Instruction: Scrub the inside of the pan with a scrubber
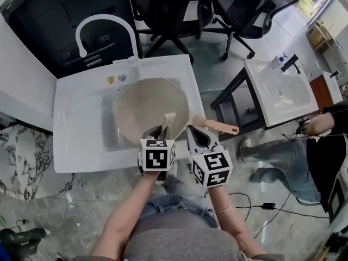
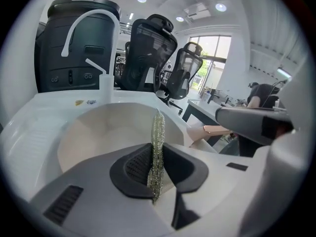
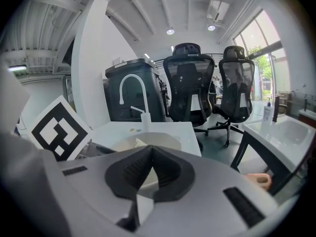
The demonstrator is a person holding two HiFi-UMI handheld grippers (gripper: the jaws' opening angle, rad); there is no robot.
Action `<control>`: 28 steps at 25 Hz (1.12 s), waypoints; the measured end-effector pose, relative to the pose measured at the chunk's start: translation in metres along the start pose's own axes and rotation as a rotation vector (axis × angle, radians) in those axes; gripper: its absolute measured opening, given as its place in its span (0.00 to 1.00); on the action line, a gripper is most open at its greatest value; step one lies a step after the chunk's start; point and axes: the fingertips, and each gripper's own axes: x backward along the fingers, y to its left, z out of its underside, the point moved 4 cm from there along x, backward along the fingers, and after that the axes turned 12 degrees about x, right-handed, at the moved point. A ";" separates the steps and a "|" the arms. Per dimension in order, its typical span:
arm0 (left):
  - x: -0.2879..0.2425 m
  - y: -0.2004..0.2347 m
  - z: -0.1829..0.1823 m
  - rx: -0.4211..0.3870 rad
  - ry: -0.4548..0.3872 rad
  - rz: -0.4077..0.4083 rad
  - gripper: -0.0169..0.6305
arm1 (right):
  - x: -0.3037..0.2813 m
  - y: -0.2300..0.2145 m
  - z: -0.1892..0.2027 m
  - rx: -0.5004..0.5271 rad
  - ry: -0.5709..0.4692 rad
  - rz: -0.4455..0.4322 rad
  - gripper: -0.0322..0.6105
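So, the pan (image 1: 152,105) sits in the basin of the white sink (image 1: 76,140), its wooden handle (image 1: 220,126) sticking out to the right past the sink edge. The left gripper (image 2: 157,154) has its fingers pinching the thin glittery scrubber (image 2: 158,132), which stands up edge-on over the pan's near side. The right gripper (image 3: 150,154) has its fingers pressed together on nothing, just beside the handle and not on it.

Probably early: scrubber gripped and at the pan, scrubbing of the inside left to do. The pan's inside looks pale and plain, with no suds or dirt visible.

Can't tell if the scrubber touches the pan. The grippers hide the near rim and the handle's root.
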 end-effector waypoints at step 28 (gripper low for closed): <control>0.024 0.123 -0.020 -0.040 0.017 -0.253 0.13 | -0.062 0.045 -0.026 0.073 0.012 -0.176 0.07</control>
